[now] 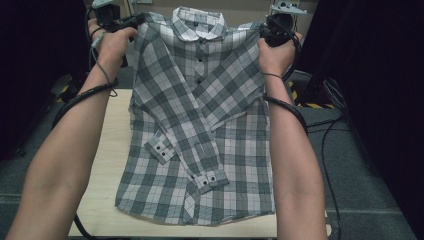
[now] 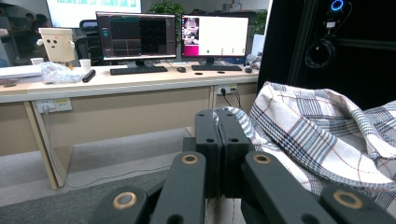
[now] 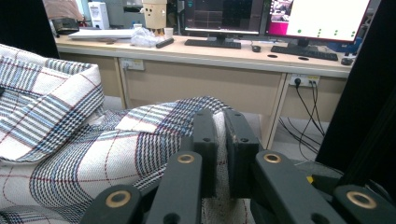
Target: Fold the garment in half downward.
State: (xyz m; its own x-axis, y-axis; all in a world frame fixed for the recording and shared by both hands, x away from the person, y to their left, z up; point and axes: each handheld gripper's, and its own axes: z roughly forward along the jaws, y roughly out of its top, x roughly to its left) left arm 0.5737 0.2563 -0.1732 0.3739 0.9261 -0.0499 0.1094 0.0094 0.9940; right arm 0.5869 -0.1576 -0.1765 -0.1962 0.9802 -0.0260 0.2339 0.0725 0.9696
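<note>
Step in hand: lifting the plaid shirt (image 1: 200, 120) by its two shoulders, judged from the high view, where it hangs down the middle of the frame with both sleeves folded across the front.

Left gripper (image 1: 131, 22): upper left of the high view, clamped on the shoulder seam; in the left gripper view the jaws are pressed together with a thin fold of cloth (image 2: 217, 122) pinched between them.

Right gripper (image 1: 266, 30): upper right of the high view, nipped on the other shoulder; the right gripper view shows the jaws nearly closed on a ridge of fabric (image 3: 219, 130).

Shirt position: collar (image 1: 199, 22) at top centre, hem at the lower middle of the frame, resting on the wooden table (image 1: 107, 165) (whether the hem has cleared the surface I cannot tell).

Sleeves: the two cuffs (image 1: 209, 179) lie crossed over the front, lower centre.

How to do it well: keep both hands level so the collar stays straight, and raise them together, or the folded sleeves will probably slide off to one side.

Grip advice: both holds look narrow, taking little cloth, so a jerk could pull the fabric free; slow, even movement seems wisest.

Tension: hold the shoulders apart just enough to keep the yoke flat, no tighter.
</note>
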